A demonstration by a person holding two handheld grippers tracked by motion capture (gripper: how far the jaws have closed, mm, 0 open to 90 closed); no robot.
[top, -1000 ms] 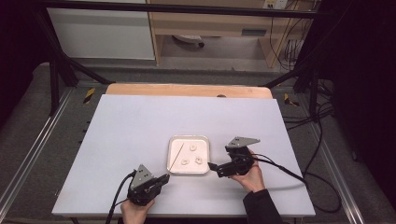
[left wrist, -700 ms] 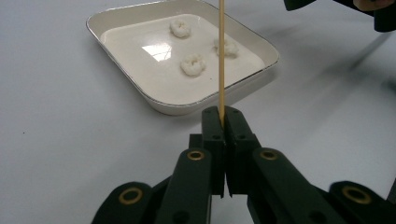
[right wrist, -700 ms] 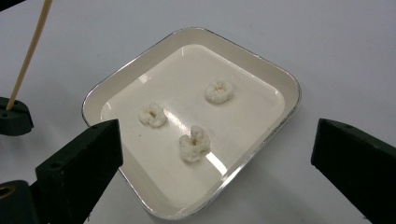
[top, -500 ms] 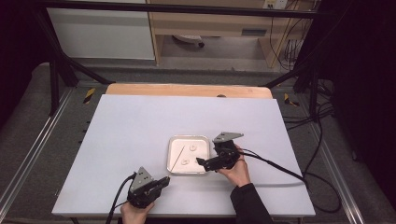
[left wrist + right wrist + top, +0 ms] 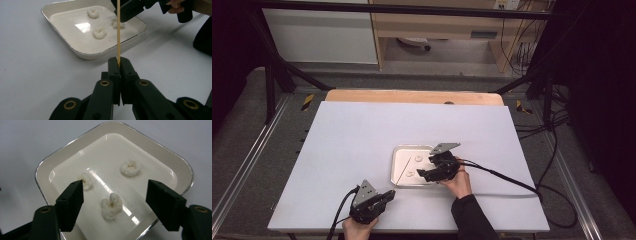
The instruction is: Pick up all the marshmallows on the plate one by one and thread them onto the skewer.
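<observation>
Right gripper (image 5: pixel 115 195) is wide open over the tray (image 5: pixel 47 165), a white ring (image 5: pixel 111 206) btwn its jaws; next, prob. drop & pinch. Left gripper (image 5: pixel 119 65) holds a stick (image 5: pixel 118 30).

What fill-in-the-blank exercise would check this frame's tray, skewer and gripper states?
1. The white tray holds ___ pale puffed pieces.
2. The left gripper is shut on a thin wooden ___.
3. The right gripper hangs over the tray with its jaws ___.

Missing words: three; skewer; open
</observation>
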